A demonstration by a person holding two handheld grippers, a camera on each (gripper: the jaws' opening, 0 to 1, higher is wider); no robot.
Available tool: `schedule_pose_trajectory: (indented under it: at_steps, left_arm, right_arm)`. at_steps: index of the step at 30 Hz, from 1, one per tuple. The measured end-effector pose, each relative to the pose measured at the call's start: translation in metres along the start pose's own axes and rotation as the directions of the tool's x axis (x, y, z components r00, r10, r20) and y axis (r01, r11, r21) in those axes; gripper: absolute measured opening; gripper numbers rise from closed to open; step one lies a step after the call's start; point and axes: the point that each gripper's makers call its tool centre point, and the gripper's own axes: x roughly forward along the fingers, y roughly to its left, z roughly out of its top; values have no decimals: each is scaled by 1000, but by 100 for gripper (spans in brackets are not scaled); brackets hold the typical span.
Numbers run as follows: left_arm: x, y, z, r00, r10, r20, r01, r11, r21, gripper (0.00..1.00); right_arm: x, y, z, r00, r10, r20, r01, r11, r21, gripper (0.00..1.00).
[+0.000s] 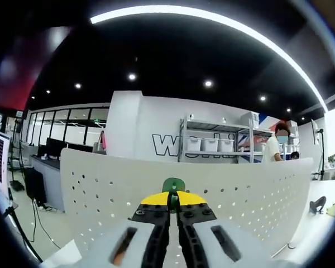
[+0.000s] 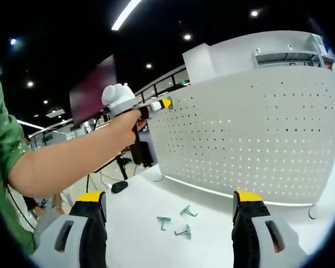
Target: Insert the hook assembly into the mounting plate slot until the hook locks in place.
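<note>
1. Left gripper (image 1: 173,207): fingers pressed together on a small green metal hook (image 1: 172,186), which stands out past the yellow fingertips. It is raised level with the upper left corner of the curved white perforated mounting plate (image 1: 234,195).
2. Key relation: in the left gripper view the hook sits straight ahead of the fingers, just at the plate's top rim; whether it touches the plate cannot be told. Judged: the hook's stem runs along the fingers' axis, toward the plate.
3. Left arm pose, seen from the right gripper view: bare forearm stretched out and up, left gripper (image 2: 156,104) pointing at the plate's (image 2: 251,134) upper left edge.
4. Right gripper (image 2: 170,215): fingers spread wide, holding nothing, low over the white surface (image 2: 139,206), well apart from the plate's upper edge.
5. Three spare green hooks (image 2: 176,223) lie loose on the surface between the right fingers.
6. Judged: the left hand is nearer and carries the insertion; not yet locked.
</note>
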Motion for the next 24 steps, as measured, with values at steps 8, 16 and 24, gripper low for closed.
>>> schedule_pose_trajectory:
  at_steps: [8,16,24]
  left_arm:
    - [6,4,-3,1000,7,-3,-8,1000,-28,3]
    - [9,5,-4,1000,6,-4,-6,999,-34,3]
    - [12,7,-6,1000,9,-11,-9,999,-36,3]
  right_arm:
    - [1,-4,1,1000,-7,-2,7,1000,-3,96]
    - [2,-7,2,1000,-14,-3,14,1000,-3,95]
    - [3,-8,1,1000,-13,-5,13,1000,-3,95]
